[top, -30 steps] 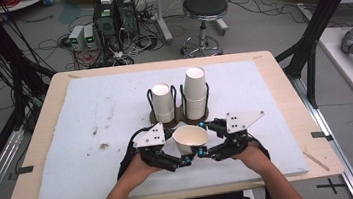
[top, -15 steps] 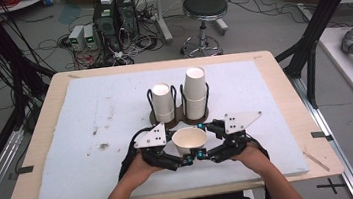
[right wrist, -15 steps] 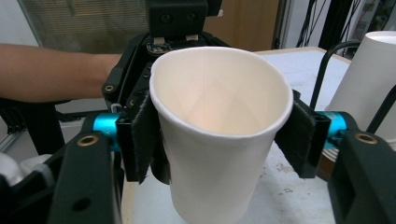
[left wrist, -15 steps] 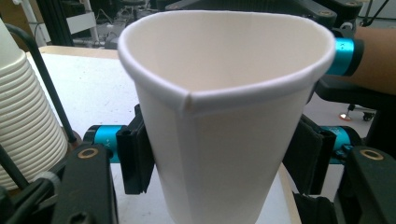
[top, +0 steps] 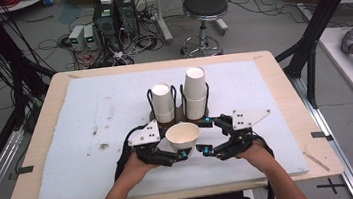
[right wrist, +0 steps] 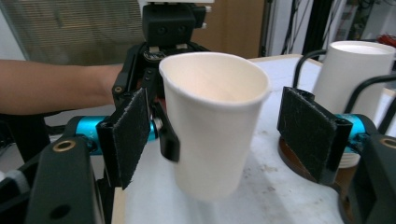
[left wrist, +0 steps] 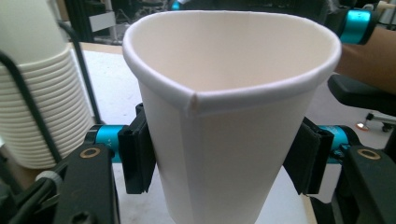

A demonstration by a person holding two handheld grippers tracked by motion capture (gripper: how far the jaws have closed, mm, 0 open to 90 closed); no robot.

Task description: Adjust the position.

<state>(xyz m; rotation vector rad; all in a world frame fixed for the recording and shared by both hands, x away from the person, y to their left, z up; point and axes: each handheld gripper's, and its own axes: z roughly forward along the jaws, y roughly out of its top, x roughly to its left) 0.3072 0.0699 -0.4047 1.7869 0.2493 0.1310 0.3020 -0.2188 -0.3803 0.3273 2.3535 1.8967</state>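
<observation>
A white paper cup (top: 182, 135) stands upright, mouth up, just above the mat between my two grippers. In the left gripper view the left gripper (left wrist: 222, 161) has its black pads (left wrist: 137, 154) pressed on both sides of the cup (left wrist: 233, 140), and its rim is squeezed slightly out of round; these jaws have just been closing. The right gripper (right wrist: 219, 130) stands open around the same cup (right wrist: 212, 121), its pads (right wrist: 306, 130) clear of the wall on both sides; its jaws have just been opening. From above, the left gripper (top: 177, 142) and right gripper (top: 205, 135) face each other.
Two stacks of white cups (top: 163, 103) (top: 195, 93) stand in black wire holders right behind the held cup. One stack (left wrist: 32, 93) is close at the left gripper's side, one (right wrist: 350, 70) beside the right. A white mat (top: 92, 124) covers the wooden table.
The left gripper's jaws have closed onto the cup. The right gripper's jaws have spread away from it. Both hands and the cup stay in about the same place.
</observation>
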